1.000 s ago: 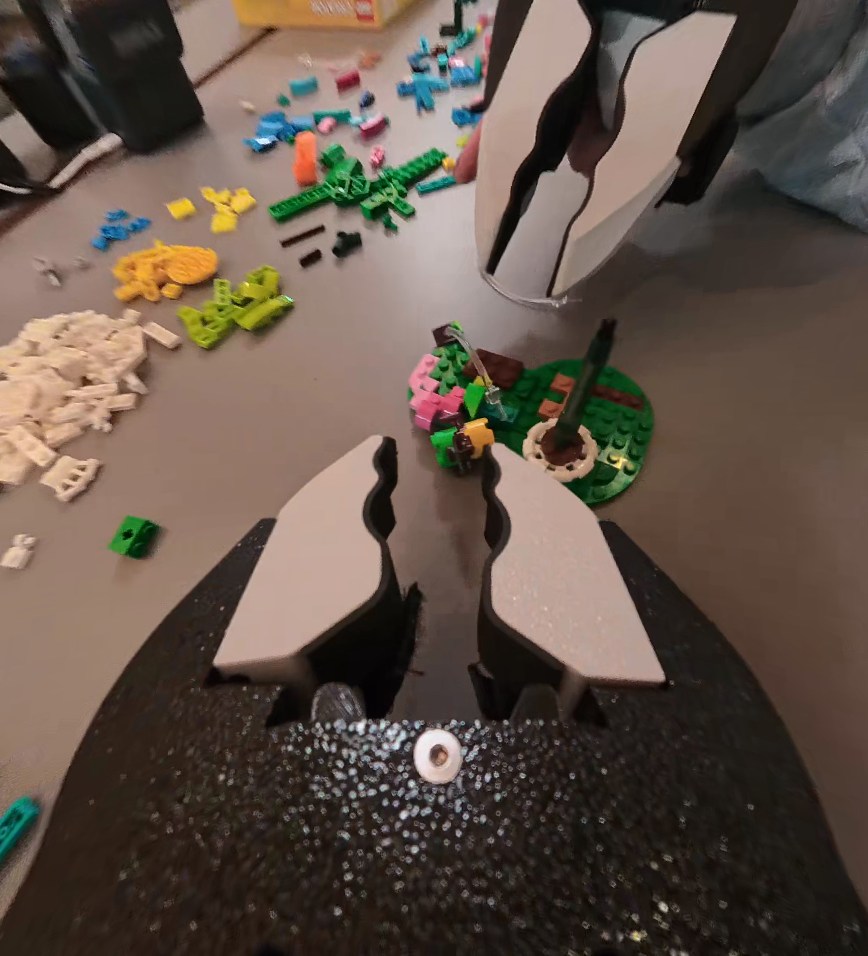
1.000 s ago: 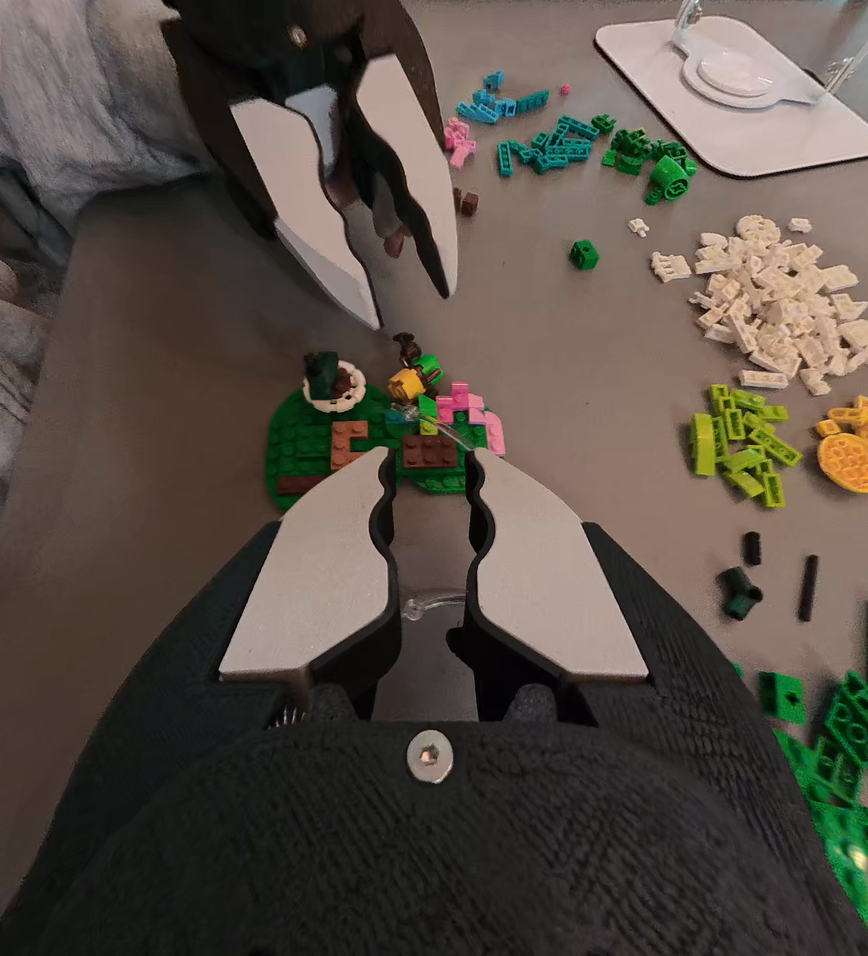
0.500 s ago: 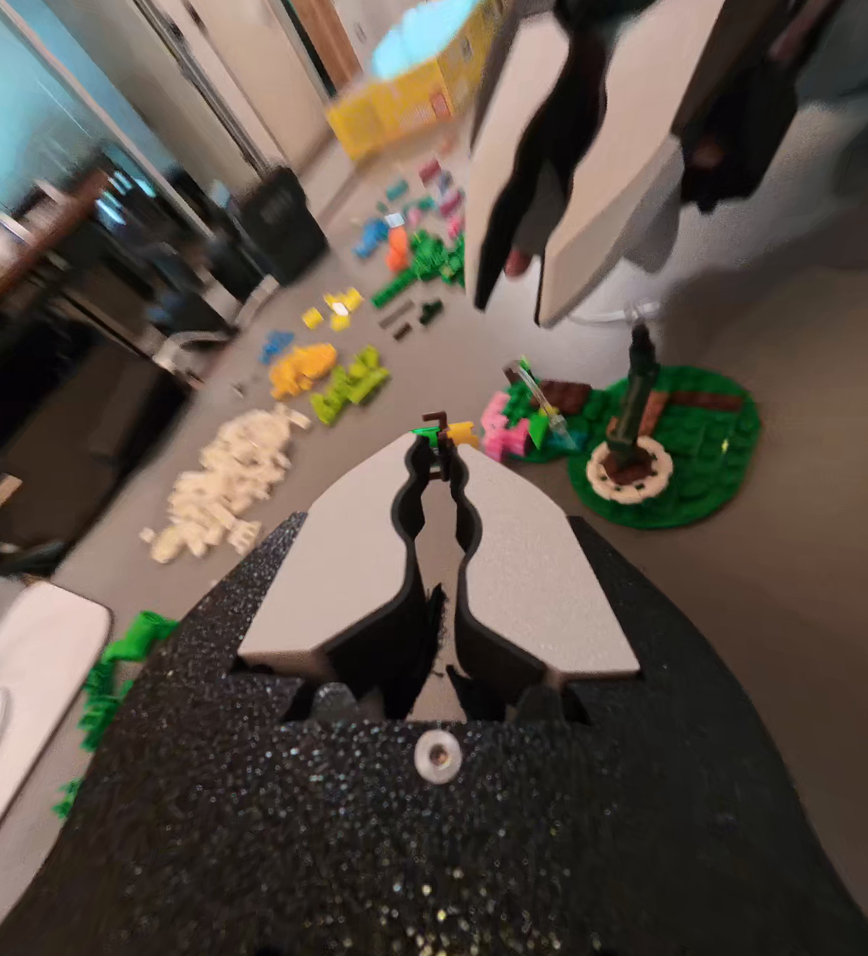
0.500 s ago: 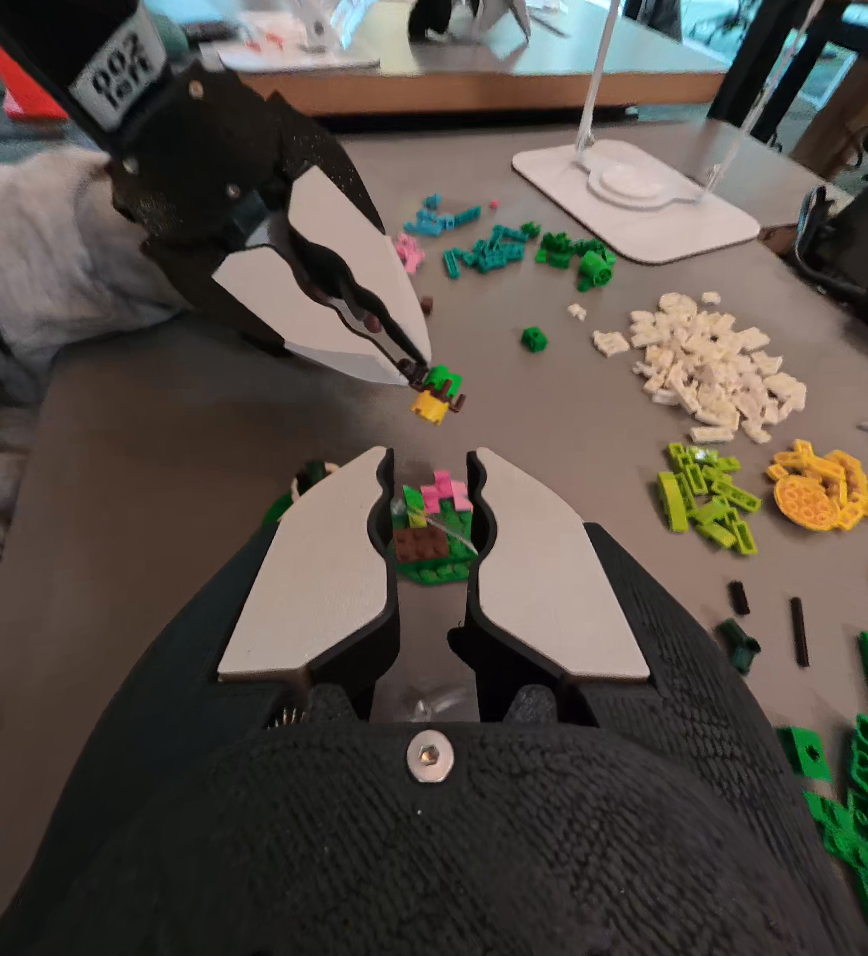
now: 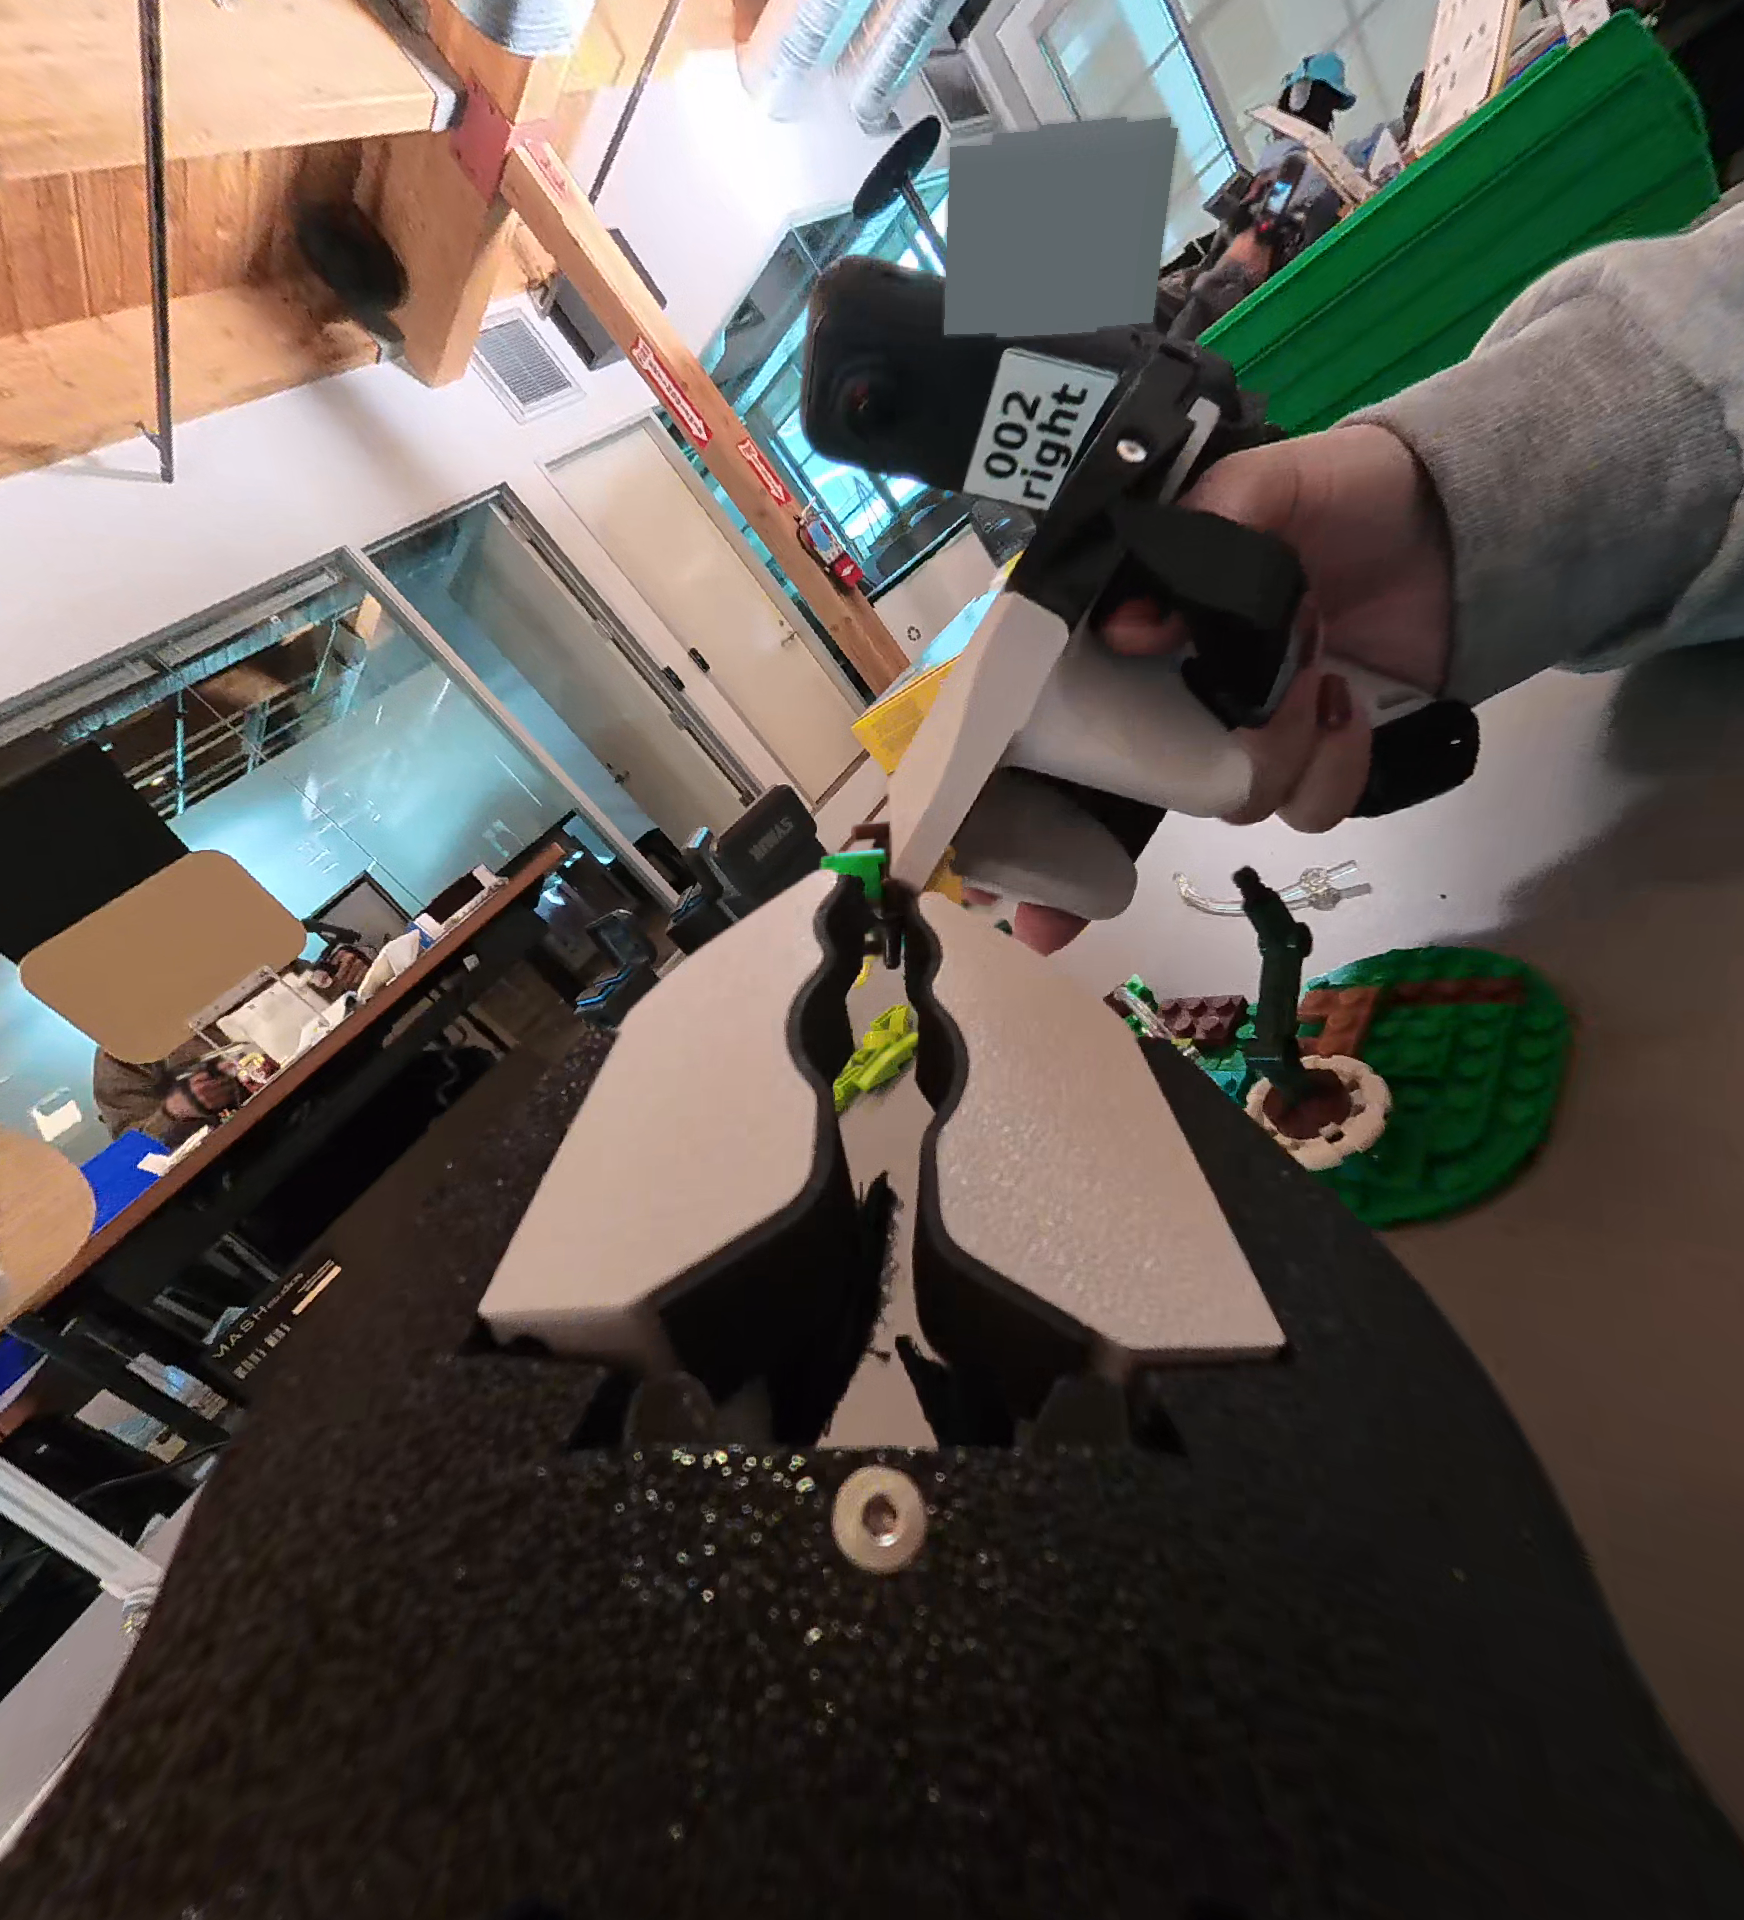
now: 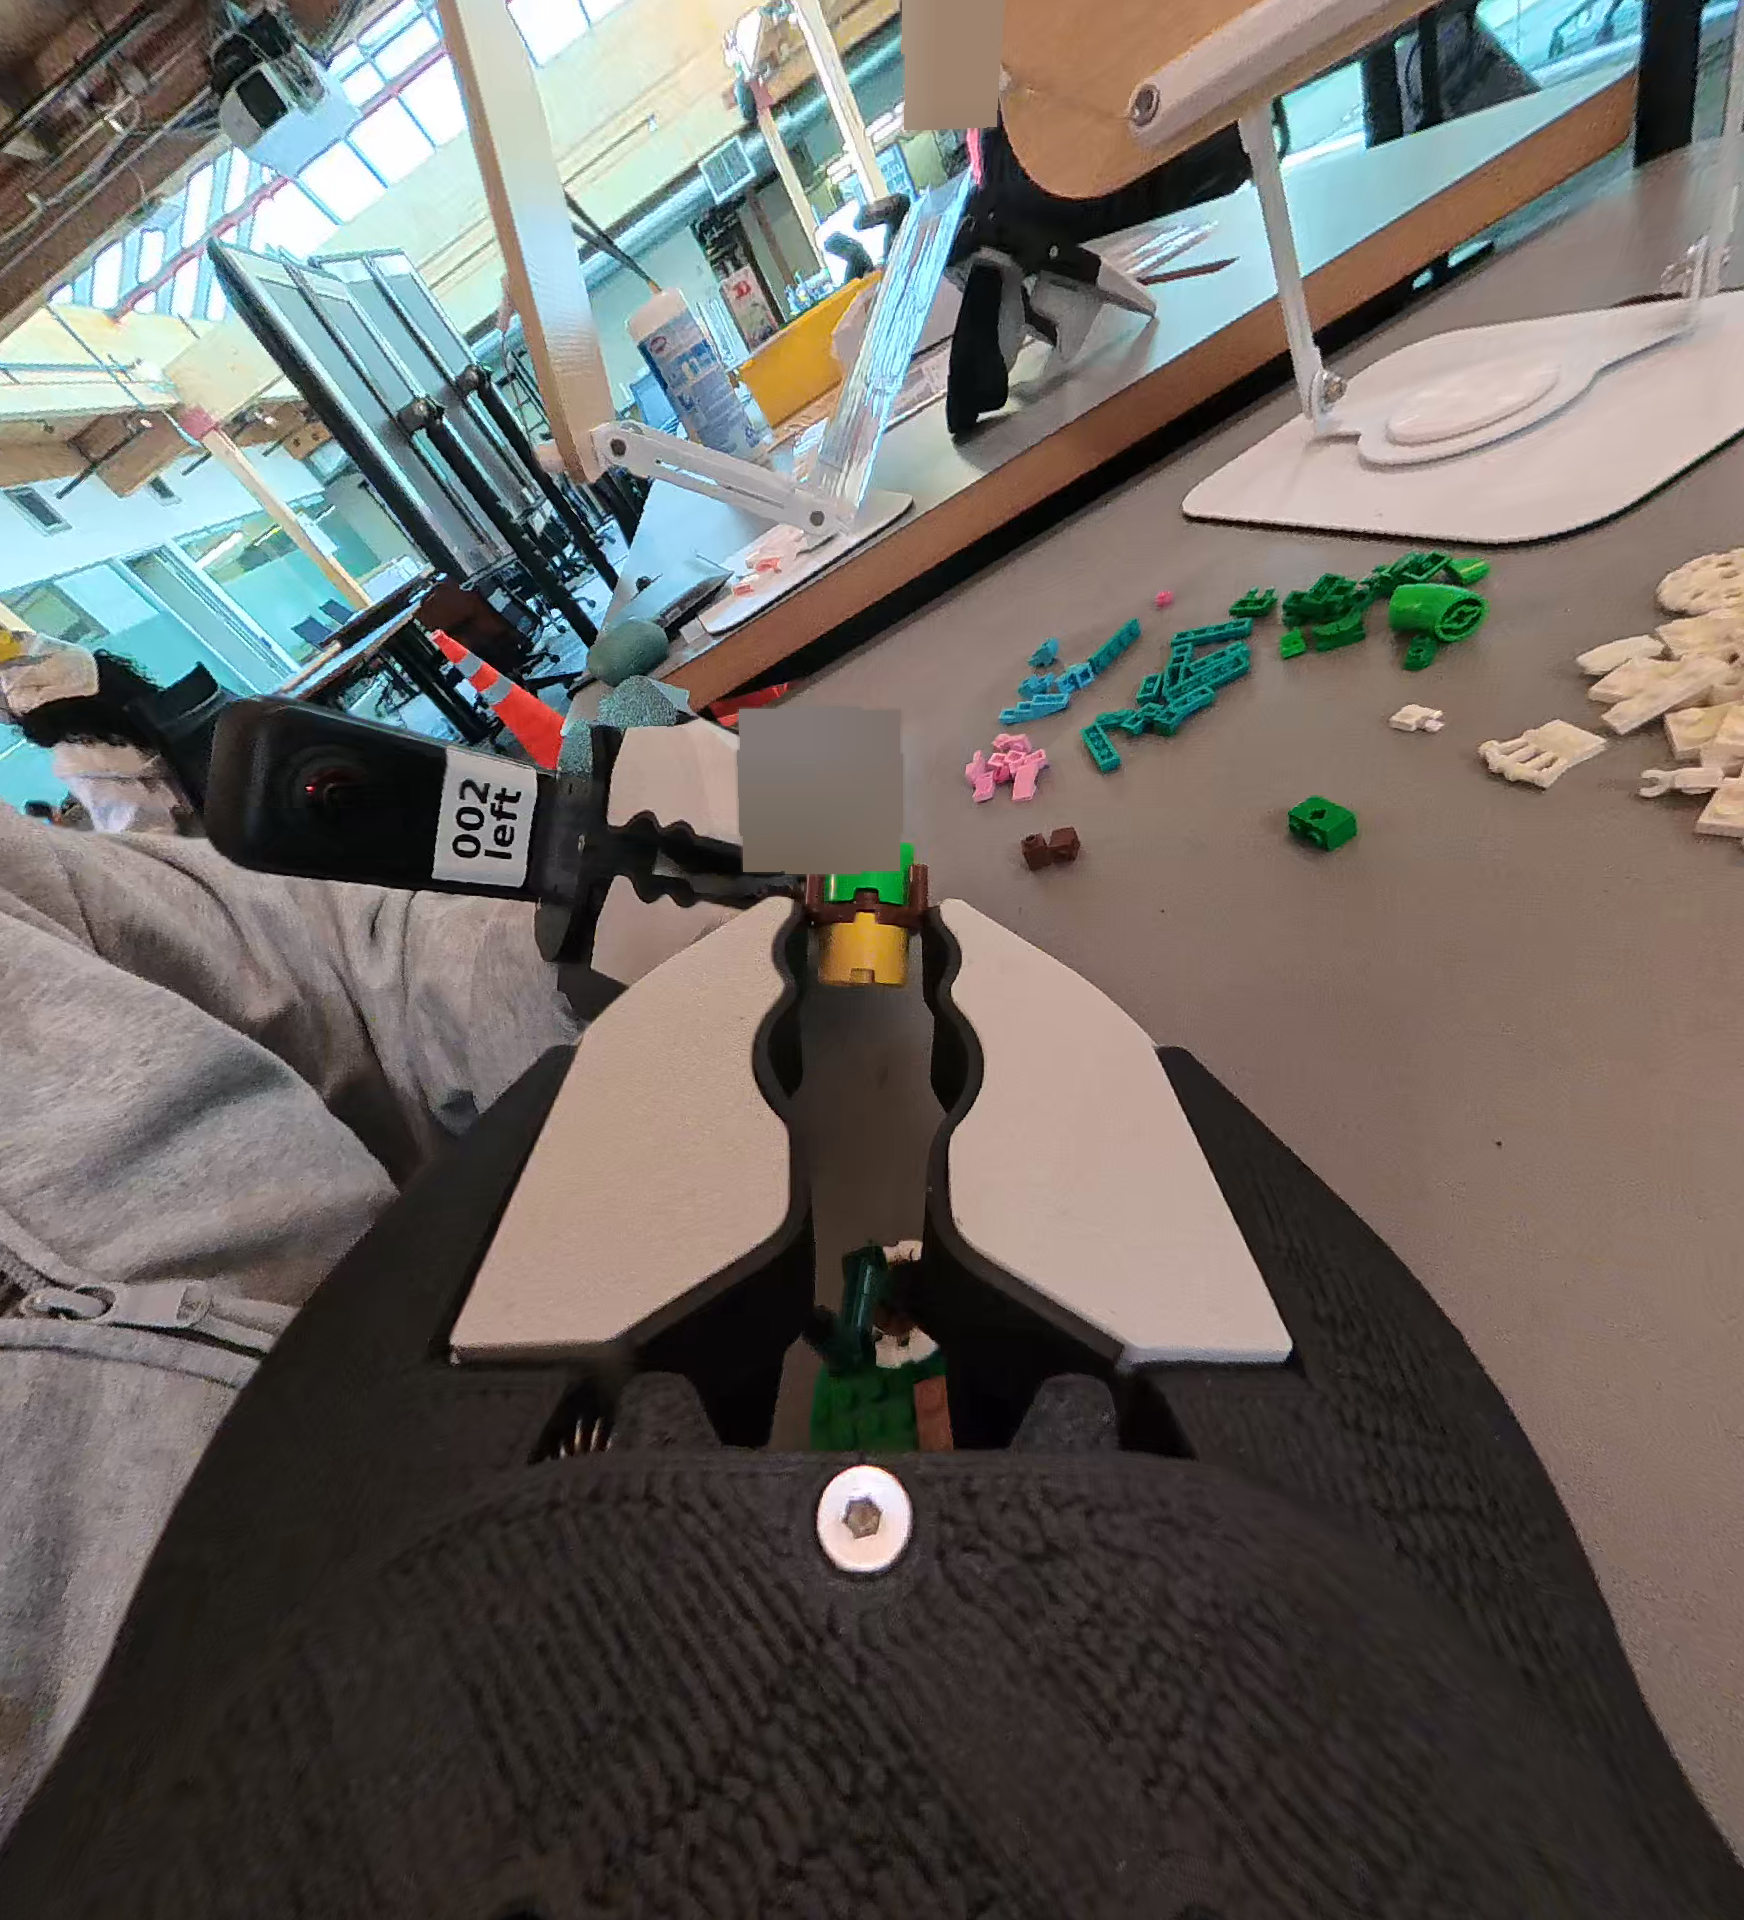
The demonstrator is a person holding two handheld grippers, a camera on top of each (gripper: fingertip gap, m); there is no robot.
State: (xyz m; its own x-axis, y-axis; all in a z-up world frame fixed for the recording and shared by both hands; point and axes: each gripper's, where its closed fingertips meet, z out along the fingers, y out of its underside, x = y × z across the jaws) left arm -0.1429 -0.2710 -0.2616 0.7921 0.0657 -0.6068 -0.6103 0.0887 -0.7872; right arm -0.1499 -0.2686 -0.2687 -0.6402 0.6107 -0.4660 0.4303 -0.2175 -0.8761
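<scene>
Right wrist view: both grippers pinch one small toy-brick figure (image 6: pixel 866 928) in mid-air, right gripper (image 6: pixel 865 920) on its yellow base, left gripper (image 5: pixel 873 914) on its dark stem; judged a handover.

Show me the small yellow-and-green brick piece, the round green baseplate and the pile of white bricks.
small yellow-and-green brick piece (image 6: pixel 855 951), right wrist view, yellow body.
round green baseplate (image 5: pixel 1460 1081), left wrist view, studded top.
pile of white bricks (image 6: pixel 1741 675), right wrist view, pile's middle.
</scene>
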